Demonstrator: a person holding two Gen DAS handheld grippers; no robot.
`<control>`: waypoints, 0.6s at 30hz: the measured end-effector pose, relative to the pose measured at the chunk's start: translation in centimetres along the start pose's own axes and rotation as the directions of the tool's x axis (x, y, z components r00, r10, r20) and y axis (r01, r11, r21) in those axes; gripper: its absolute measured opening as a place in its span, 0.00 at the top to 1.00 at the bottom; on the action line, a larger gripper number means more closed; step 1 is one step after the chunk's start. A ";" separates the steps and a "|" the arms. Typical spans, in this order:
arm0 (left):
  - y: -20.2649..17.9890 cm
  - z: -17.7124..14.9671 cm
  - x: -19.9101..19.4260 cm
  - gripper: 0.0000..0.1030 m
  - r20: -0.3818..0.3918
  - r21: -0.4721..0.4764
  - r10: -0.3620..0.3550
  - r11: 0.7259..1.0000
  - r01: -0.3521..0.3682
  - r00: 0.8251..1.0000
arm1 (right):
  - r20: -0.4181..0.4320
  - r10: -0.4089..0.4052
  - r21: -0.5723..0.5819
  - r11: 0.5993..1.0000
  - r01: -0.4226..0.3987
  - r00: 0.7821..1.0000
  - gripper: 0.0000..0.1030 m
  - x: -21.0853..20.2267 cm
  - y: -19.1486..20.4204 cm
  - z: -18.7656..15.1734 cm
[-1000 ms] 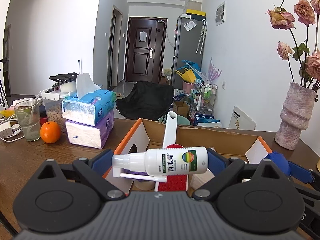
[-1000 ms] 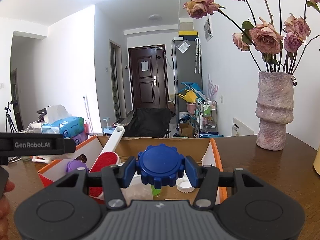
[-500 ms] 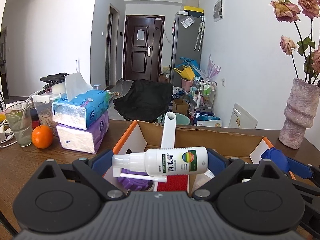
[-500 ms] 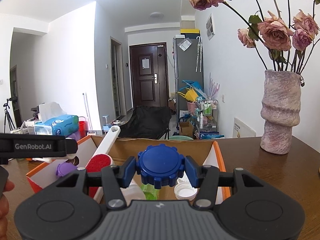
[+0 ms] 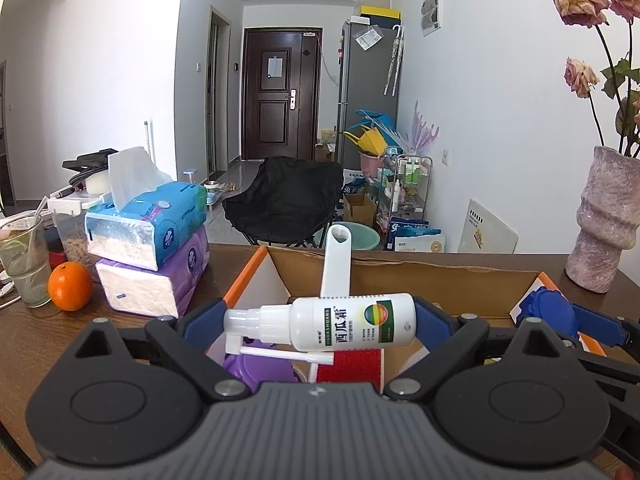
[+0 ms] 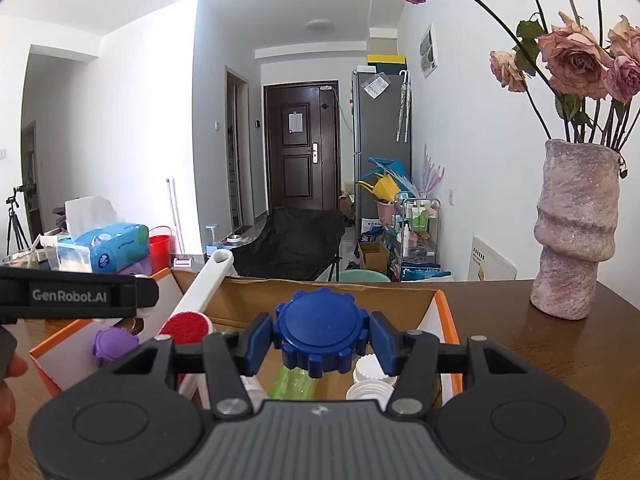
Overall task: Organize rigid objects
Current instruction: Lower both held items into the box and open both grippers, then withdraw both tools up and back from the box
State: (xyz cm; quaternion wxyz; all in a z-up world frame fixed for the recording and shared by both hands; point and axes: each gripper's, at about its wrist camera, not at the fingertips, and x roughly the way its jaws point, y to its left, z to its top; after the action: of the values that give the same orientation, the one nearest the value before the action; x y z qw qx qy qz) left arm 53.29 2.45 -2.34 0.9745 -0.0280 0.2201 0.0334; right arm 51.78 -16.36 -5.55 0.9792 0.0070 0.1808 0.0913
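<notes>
The brown wooden table (image 5: 36, 332) carries everything. On it, ahead of both grippers, stands an open cardboard box (image 5: 400, 276) with orange edges and white flaps, filling the middle of both wrist views.

At about 3 o'clock in the right wrist view a mottled pink-grey vase (image 6: 576, 228) of dried roses (image 6: 572, 56) stands on the table, well apart from the box. At 9 o'clock in the left wrist view two tissue packs are stacked, a blue tissue pack (image 5: 148, 224) on a purple tissue pack (image 5: 156, 280), with an orange (image 5: 70, 286) and a glass of drink (image 5: 24, 264) just beside them.

A lint brush (image 6: 200, 296) with a white handle and red pad leans out of the box toward 12 o'clock. Beside it, at the box's 9 o'clock side, lies a purple knob (image 6: 114, 344); white ribbed caps (image 6: 374, 376) and a green bottle (image 6: 294, 382) lie lower inside.

The left gripper (image 5: 320, 326) clamps a white spray bottle (image 5: 340, 322) lying crosswise, nozzle toward 9 o'clock, both blue pads pressing its ends, above the box's near edge.

The right gripper (image 6: 322, 338) is closed on a blue ridged cap (image 6: 322, 332), held between its pads over the box's interior.
</notes>
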 end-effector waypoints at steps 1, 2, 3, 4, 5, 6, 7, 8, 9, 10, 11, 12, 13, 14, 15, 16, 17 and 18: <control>0.0 0.0 0.1 0.05 0.000 0.002 -0.001 1.000 0.001 1.000 | -0.001 0.000 -0.002 1.000 0.000 1.000 0.49 0.1 0.1 0.0; -0.1 0.1 0.3 0.05 0.000 0.003 -0.001 1.000 0.001 1.000 | -0.002 0.001 -0.004 1.000 -0.001 1.000 0.49 0.3 0.1 0.0; -0.1 0.1 0.4 0.05 0.000 0.005 -0.001 1.000 0.001 1.000 | -0.003 0.001 -0.007 1.000 -0.001 1.000 0.49 0.4 0.1 0.0; -0.1 0.1 0.5 0.05 -0.001 0.007 0.000 1.000 0.000 1.000 | -0.005 0.001 -0.009 1.000 -0.001 1.000 0.49 0.5 0.1 0.1; -0.1 0.1 0.5 0.05 -0.002 0.009 0.001 1.000 -0.001 1.000 | -0.006 0.001 -0.011 1.000 -0.001 1.000 0.49 0.6 0.1 0.1; -0.2 0.1 0.5 0.05 -0.003 0.012 0.002 1.000 -0.002 1.000 | -0.009 0.001 -0.013 1.000 -0.001 1.000 0.49 0.7 0.1 0.0; -0.2 0.1 0.5 0.05 -0.004 0.015 0.003 1.000 -0.003 1.000 | -0.014 0.002 -0.014 1.000 -0.003 1.000 0.49 0.9 0.0 0.0; -0.3 0.0 0.5 0.05 -0.007 0.017 0.007 1.000 -0.007 1.000 | -0.022 0.005 -0.015 1.000 -0.006 1.000 0.49 1.0 0.0 0.0; -0.3 0.0 0.5 0.05 -0.010 0.020 0.010 1.000 -0.010 1.000 | -0.030 0.009 -0.015 1.000 -0.009 0.999 0.49 1.1 0.0 -0.1; -0.4 0.0 0.4 0.04 -0.010 0.021 0.012 1.000 -0.011 1.000 | -0.037 0.009 -0.012 1.000 -0.010 0.999 0.49 1.2 -0.1 -0.1; -0.4 0.0 0.4 0.03 -0.008 0.021 0.011 1.000 -0.011 1.000 | -0.040 0.006 -0.007 1.000 -0.006 0.999 0.47 1.2 -0.2 0.0; -0.4 0.1 0.3 0.00 -0.003 0.021 0.013 1.000 -0.013 1.000 | -0.040 0.003 -0.002 1.000 -0.003 0.999 0.43 1.2 -0.3 0.0; -0.3 0.1 0.2 0.00 0.003 0.019 0.018 1.000 -0.018 1.000 | -0.041 -0.001 0.003 1.000 0.001 0.999 0.30 1.2 -0.4 0.0; -0.3 0.2 0.1 0.00 0.008 0.017 0.021 1.000 -0.021 1.000 | -0.035 -0.007 0.010 1.000 0.007 0.999 0.14 1.1 -0.5 0.1; -0.2 0.3 0.0 0.00 0.009 0.012 0.020 1.000 -0.020 1.000 | -0.026 -0.016 0.015 1.000 0.016 1.000 0.09 0.9 -0.6 0.1; 0.0 0.3 0.0 0.00 0.010 0.005 0.018 1.000 -0.018 1.000 | -0.016 -0.024 0.018 1.000 0.025 1.000 0.04 0.8 -0.7 0.2; 0.1 0.3 0.0 0.00 0.009 -0.003 0.018 1.000 -0.018 1.000 | -0.011 -0.030 0.020 0.999 0.030 0.999 0.01 0.7 -0.7 0.2; 0.2 0.3 0.0 0.00 0.007 -0.008 0.018 1.000 -0.018 1.000 | -0.009 -0.032 0.024 0.999 0.033 0.999 0.00 0.6 -0.8 0.3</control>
State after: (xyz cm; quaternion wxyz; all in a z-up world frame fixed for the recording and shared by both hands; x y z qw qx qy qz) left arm 53.44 2.64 -2.04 0.9748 -0.0296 0.2170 0.0431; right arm 52.58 -17.05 -5.54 0.9797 0.0154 0.1861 0.0733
